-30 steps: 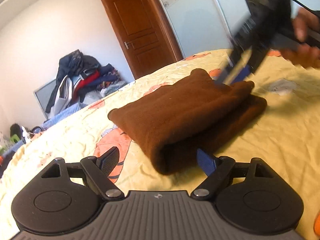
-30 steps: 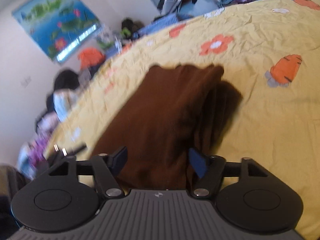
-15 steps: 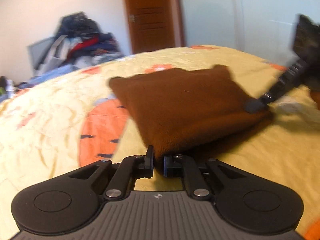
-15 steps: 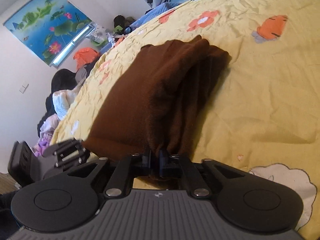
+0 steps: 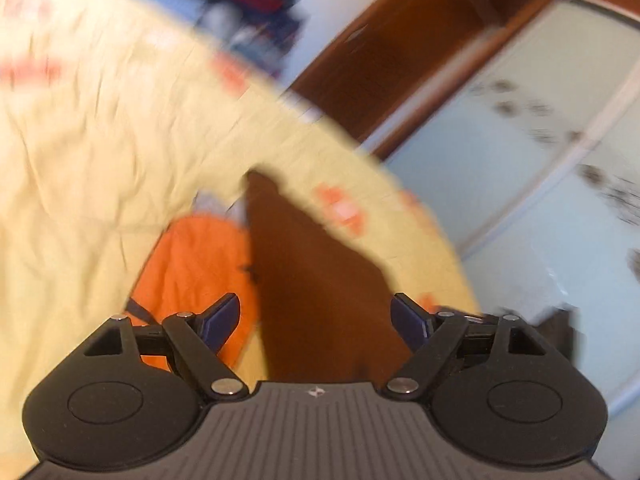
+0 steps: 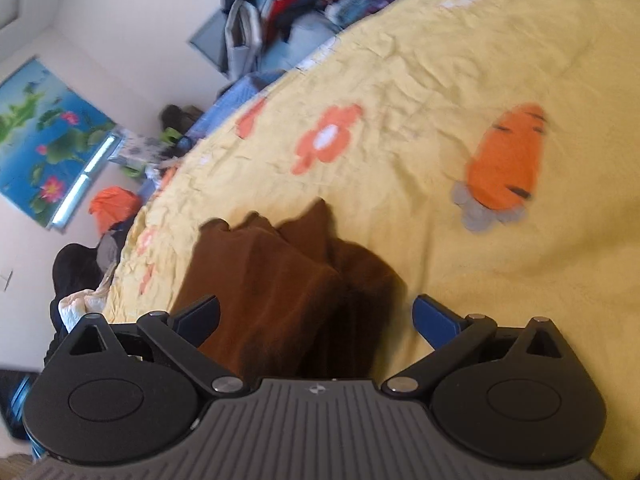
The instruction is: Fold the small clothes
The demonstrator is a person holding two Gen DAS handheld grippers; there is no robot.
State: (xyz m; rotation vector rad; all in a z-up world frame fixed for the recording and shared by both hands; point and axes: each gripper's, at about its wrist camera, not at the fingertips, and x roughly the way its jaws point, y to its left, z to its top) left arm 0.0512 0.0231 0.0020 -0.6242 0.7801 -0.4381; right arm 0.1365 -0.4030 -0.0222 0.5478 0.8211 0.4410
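Observation:
A folded brown garment point(image 6: 280, 292) lies on the yellow bedsheet point(image 6: 440, 80). In the right wrist view it sits between and just beyond my open right gripper point(image 6: 316, 316), whose blue-padded fingers stand wide apart on either side of it. In the blurred, tilted left wrist view the same brown garment point(image 5: 316, 288) runs forward between the fingers of my open left gripper point(image 5: 316, 320). Neither gripper holds anything.
The sheet carries orange carrot point(image 6: 508, 160) and flower point(image 6: 328, 140) prints. A pile of clothes point(image 6: 280, 0) lies beyond the bed's far edge. A wooden door point(image 5: 400, 48) and a pale wardrobe point(image 5: 540, 152) stand past the bed. A lotus picture point(image 6: 44, 136) hangs on the wall.
Both grippers were shut on edges of the brown garment half a second ago; both have opened and let go. The left view has swung and tilted sharply.

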